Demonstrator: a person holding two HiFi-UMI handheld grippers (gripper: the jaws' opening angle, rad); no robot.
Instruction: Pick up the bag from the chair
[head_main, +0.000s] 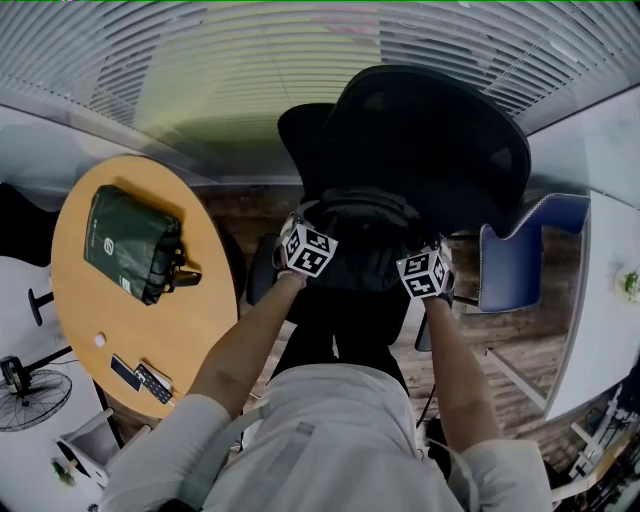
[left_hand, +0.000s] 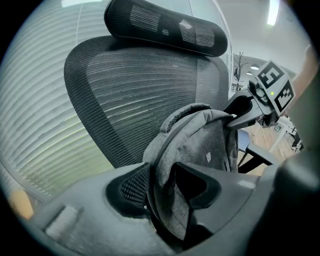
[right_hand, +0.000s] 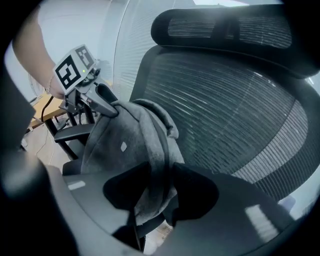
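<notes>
Jaws apart, bag (left_hand: 200, 145) edges between each pair

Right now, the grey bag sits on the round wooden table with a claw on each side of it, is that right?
Not quite: the grey bag sits on the black mesh chair, not the round wooden table, as the head view shows. A claw does stand on each side of it: the left claw and the right claw.

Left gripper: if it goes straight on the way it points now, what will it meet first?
Most likely the grey bag: its edge stands between the open jaws of the left gripper. Behind it lies the chair's mesh back; how far behind, I cannot tell.
</notes>
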